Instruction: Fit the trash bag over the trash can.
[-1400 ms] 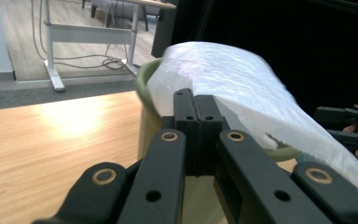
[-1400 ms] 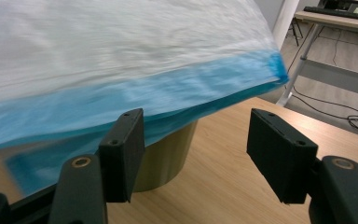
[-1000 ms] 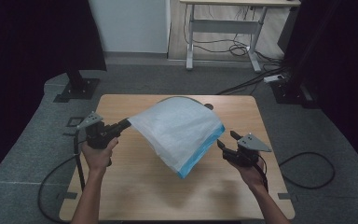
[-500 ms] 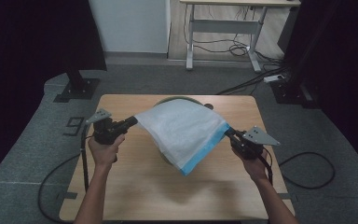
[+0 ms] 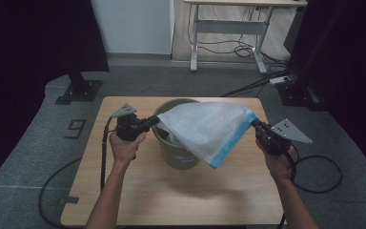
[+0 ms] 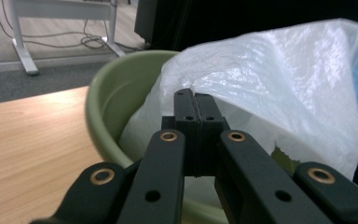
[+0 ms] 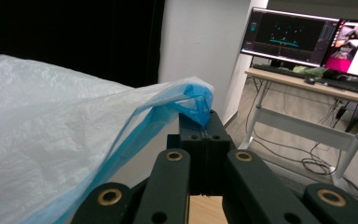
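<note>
Since the earlier frames, you had lifted the bag clear of the bin so that the bin's green rim came into sight, and your right gripper had just snapped shut on the blue-edged corner, with plastic pinched between its jaws. Your left gripper held the opposite white corner, jaws fully closed on the film. You had the bag stretched between them above the bin, part of it drooping into the bin's mouth and its blue hem hanging past the near rim. It looked thin, light and slippery, a soft sheet that would billow and slide rather than hold a shape; a hard pull could tear it, so the doubled blue hem seemed the safest place to grip. From the left gripper's camera you could see the bin's inner wall and crumpled bag already lying inside it, which the high camera's stretched sheet concealed. From the right gripper's camera you saw the blue hem bunched right at the jaw tips, far beyond the bin a desk with screens.
</note>
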Tool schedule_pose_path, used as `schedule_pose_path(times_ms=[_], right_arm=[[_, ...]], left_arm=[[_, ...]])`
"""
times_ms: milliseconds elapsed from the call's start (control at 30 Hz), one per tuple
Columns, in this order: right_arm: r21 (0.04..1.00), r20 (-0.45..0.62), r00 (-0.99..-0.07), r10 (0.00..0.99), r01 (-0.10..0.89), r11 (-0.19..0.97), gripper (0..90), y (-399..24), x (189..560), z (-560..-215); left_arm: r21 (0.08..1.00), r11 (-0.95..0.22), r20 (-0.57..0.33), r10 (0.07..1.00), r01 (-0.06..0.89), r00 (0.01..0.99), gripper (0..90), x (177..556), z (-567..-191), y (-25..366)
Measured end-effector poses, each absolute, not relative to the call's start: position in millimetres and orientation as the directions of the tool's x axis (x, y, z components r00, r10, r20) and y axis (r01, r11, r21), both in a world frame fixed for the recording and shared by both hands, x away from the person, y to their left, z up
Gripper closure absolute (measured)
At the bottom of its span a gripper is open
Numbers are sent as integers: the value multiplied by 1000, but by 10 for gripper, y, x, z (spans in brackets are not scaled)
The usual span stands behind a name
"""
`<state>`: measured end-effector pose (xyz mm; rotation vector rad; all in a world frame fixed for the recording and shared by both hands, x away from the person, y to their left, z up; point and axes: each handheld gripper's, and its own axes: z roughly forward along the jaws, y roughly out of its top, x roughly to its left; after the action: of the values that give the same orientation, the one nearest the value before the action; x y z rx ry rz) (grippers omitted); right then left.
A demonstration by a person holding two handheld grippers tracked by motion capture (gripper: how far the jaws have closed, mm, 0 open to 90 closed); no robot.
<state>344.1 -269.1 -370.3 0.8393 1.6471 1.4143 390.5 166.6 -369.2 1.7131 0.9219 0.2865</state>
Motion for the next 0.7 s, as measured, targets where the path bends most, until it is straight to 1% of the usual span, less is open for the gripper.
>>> schedule_pose_path(times_ms=[33, 67, 100, 167, 200, 267, 367, 400, 467, 567, 700], right_arm=[[987, -149, -467, 872, -14, 161, 884, -2692, 3436, -3687], [986, -151, -468, 871, -14, 164, 883, -2690, 3432, -3680], [986, -155, -468, 870, -12, 169, 884, -2686, 3427, -3682], [983, -164, -468, 869, -9, 181, 883, -2674, 3422, -3705], [982, -168, -468, 868, -5, 187, 884, -2670, 3424, -3721], [981, -170, -466, 868, 7, 195, 884, -2668, 3435, -3751], [977, -178, -456, 872, 25, 212, 883, -2677, 3468, -3779], [976, -178, -452, 874, 30, 214, 884, -2682, 3480, -3784], [977, -171, -449, 877, 38, 210, 883, -2684, 3494, -3793], [976, -171, -460, 871, 39, 213, 884, -2630, 3489, -3810], [977, -171, -505, 846, 22, 210, 884, -2503, 3452, -3814]], left_arm=[[895, -89, -255, 702, 437, 665, 879, 3910, -3702, 1656], [894, -100, -250, 698, 438, 671, 847, 3913, -3713, 1658], [893, -115, -241, 693, 434, 679, 776, 3911, -3723, 1667], [896, -150, -190, 720, 418, 667, 569, 3865, -3730, 1701], [898, -153, -178, 732, 412, 658, 494, 3825, -3727, 1735], [885, -161, -198, 719, 437, 666, 343, 3773, -3713, 1826], [879, -172, -198, 718, 446, 667, 214, 3680, -3672, 1941], [882, -173, -194, 715, 439, 671, 183, 3643, -3648, 1973], [888, -171, -190, 709, 426, 679, 163, 3576, -3593, 2012], [902, -170, -168, 707, 396, 687, 162, 3488, -3499, 1977], [914, -199, -125, 692, 354, 711, 164, 3411, -3411, 1774]])
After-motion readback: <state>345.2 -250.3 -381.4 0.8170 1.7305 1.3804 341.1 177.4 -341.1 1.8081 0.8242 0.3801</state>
